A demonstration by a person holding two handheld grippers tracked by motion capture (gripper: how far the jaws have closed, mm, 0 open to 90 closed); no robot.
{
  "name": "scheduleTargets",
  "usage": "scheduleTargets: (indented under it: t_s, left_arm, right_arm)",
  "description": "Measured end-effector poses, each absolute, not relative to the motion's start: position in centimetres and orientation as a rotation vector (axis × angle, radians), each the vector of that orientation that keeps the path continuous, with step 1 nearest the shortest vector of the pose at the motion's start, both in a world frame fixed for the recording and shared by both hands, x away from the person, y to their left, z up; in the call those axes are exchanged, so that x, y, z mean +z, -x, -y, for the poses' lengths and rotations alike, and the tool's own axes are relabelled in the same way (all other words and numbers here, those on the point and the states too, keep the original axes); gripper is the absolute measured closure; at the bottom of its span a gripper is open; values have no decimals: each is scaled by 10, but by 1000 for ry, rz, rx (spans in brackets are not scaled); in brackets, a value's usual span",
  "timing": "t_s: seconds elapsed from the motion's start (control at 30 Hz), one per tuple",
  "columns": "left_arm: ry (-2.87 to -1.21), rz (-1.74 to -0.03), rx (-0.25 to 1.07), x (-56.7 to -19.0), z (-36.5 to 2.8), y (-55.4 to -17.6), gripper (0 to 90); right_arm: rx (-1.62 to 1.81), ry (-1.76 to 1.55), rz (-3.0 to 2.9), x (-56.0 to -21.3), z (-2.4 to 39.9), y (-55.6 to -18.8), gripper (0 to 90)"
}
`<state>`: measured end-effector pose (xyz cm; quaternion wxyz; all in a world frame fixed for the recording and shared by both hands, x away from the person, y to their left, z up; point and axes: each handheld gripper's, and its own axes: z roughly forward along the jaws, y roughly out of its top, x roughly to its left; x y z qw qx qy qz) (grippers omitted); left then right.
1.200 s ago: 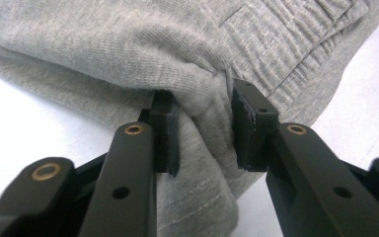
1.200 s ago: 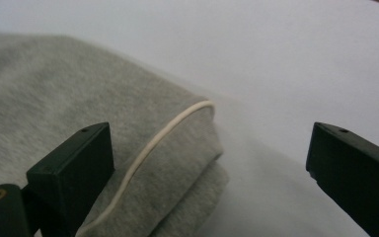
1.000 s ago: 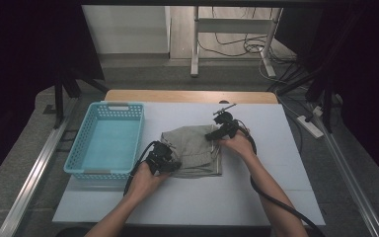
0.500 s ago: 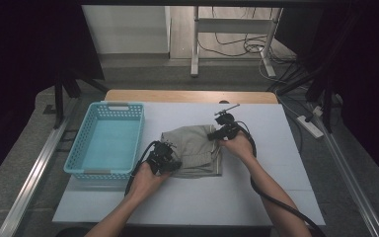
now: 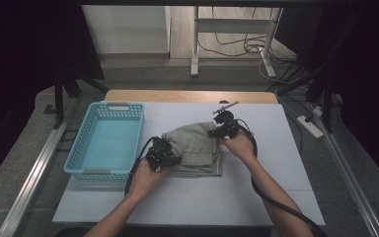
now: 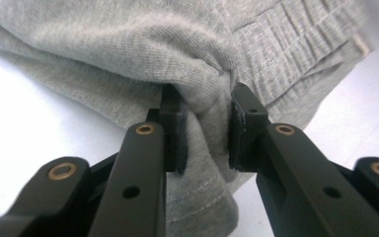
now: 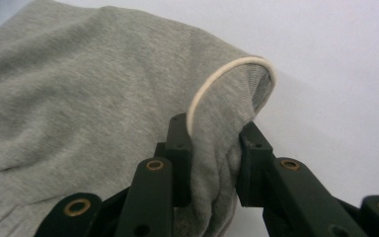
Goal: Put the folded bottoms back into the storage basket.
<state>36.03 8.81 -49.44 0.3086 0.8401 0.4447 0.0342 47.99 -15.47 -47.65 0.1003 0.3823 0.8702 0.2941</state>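
We have the grey garment (image 5: 195, 149) mid-bench (image 5: 276, 197), just right of the teal basket (image 5: 106, 140). Left gripper (image 6: 205, 131) clamped on a bunched fold at its left edge; right gripper (image 7: 212, 153) clamped on its corded corner.

No text, label, brand, number or sign can be read in any of the views.
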Motion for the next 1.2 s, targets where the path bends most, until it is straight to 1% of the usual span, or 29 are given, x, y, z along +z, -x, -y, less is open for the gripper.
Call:
scheduleTargets:
  t_s: [0.23,0.53,0.83,1.03,1.2]
  left_arm:
    - [-2179,-1149,96,-477,-93,-355,717]
    - [-2123,-1125,105,-451,-112,-347,715]
    - [-2113,-1131,123,-433,-133,-340,714]
    - [-2109,-1150,128,-423,-150,-338,714]
    - [-2134,-1130,149,-416,-165,-338,710]
  right_arm:
    - [957,-1104,-2557,-457,160,-471,721]
    - [1094,-1026,-2517,-430,158,-460,719]
    - [1191,-987,-2500,-419,146,-452,719]
    - [1297,-1022,-2506,-412,138,-453,719]
    - [1287,-979,-2509,-407,123,-452,719]
